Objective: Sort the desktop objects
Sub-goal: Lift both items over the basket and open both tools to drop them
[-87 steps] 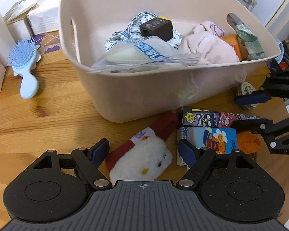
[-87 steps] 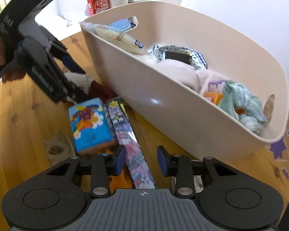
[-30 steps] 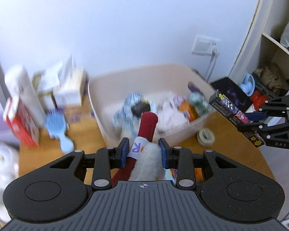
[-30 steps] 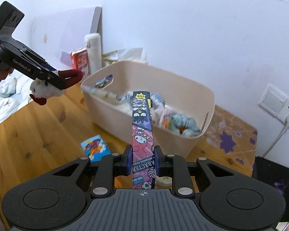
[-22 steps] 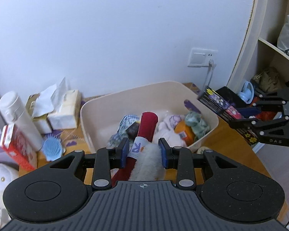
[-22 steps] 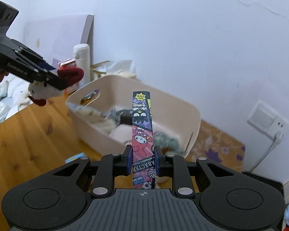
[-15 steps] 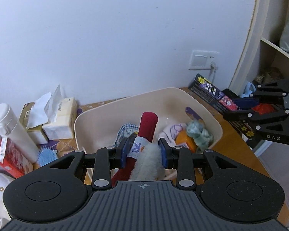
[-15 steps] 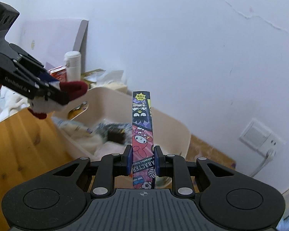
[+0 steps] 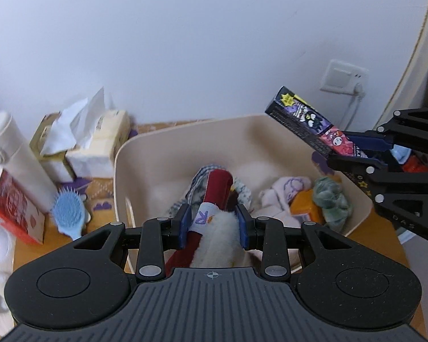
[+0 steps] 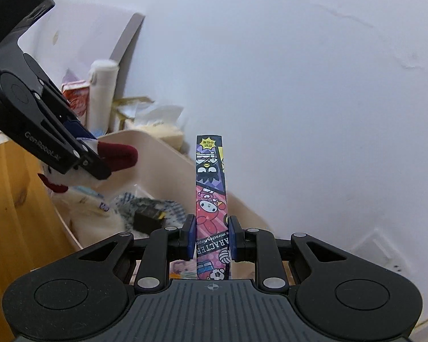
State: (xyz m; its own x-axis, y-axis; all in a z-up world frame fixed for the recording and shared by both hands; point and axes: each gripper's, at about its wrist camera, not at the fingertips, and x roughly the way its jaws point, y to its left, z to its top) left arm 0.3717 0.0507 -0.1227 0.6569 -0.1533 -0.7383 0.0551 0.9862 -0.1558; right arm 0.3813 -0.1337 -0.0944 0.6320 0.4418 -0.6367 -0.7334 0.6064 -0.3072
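Note:
My left gripper (image 9: 213, 226) is shut on a white plush toy with a red hat (image 9: 214, 196) and holds it over the near side of the beige bin (image 9: 185, 131). The toy also shows in the right wrist view (image 10: 117, 154). My right gripper (image 10: 211, 238) is shut on a long cartoon-printed box (image 10: 211, 188) and holds it above the bin's right rim; the box also shows in the left wrist view (image 9: 308, 122). The bin holds clothes, a black block and an orange item.
Left of the bin stand tissue boxes (image 9: 94, 145), a white bottle (image 9: 17, 159), a red carton (image 9: 8, 208) and a blue hairbrush (image 9: 70, 213) on the wooden table. A wall socket (image 9: 343, 78) and a shelf are at the right.
Both grippers have moved forward and down toward the bin with their loads. The bin looks larger and closer in both views.

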